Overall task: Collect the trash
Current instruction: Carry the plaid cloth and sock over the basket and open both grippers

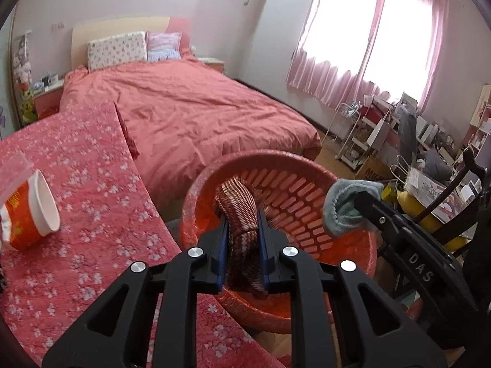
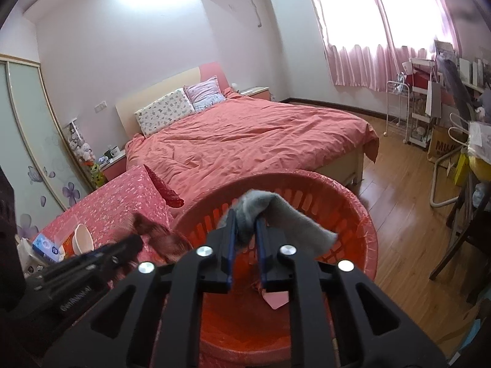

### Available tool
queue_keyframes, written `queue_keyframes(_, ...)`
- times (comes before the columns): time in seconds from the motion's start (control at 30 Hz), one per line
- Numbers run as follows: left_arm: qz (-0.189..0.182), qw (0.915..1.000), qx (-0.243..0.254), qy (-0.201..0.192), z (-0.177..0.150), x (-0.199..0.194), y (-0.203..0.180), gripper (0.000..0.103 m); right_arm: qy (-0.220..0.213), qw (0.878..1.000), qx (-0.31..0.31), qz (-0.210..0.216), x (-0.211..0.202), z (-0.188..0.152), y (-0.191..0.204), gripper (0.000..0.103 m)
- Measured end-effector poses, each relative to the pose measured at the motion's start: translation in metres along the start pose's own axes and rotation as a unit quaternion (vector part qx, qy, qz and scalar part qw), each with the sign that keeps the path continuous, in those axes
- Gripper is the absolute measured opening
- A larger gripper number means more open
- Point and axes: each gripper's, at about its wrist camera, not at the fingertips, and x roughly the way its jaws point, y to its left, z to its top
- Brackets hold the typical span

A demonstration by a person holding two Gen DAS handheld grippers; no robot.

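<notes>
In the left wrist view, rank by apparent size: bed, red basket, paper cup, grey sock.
1. Bed
2. Red basket
3. Paper cup and grey sock look alike; unranked.

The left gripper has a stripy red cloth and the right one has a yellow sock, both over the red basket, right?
Not quite: the sock in the right gripper is grey, as the right wrist view shows. The left gripper does have the stripy red cloth, both over the red basket.
</notes>
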Motion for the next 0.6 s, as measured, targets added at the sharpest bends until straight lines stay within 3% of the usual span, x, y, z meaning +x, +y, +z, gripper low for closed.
queue_keyframes(0.13, 0.012, 0.9999, -0.003, 0.008, -0.004, 0.001, 0.005, 0.040, 0.001, 1.000, 0.003, -0.003, 0.002, -0.002, -0.002, 0.031)
queue_keyframes(0.3, 0.027, 0.9996, -0.010, 0.007, -0.006, -0.004, 0.013, 0.048, -0.004, 1.000, -0.003, -0.009, -0.002, -0.003, -0.001, 0.042)
queue_keyframes(0.6, 0.081, 0.9966, -0.009, -0.012, -0.014, -0.044, 0.050, 0.056, -0.008, 1.000, -0.022, -0.010, -0.017, -0.007, 0.018, 0.050)
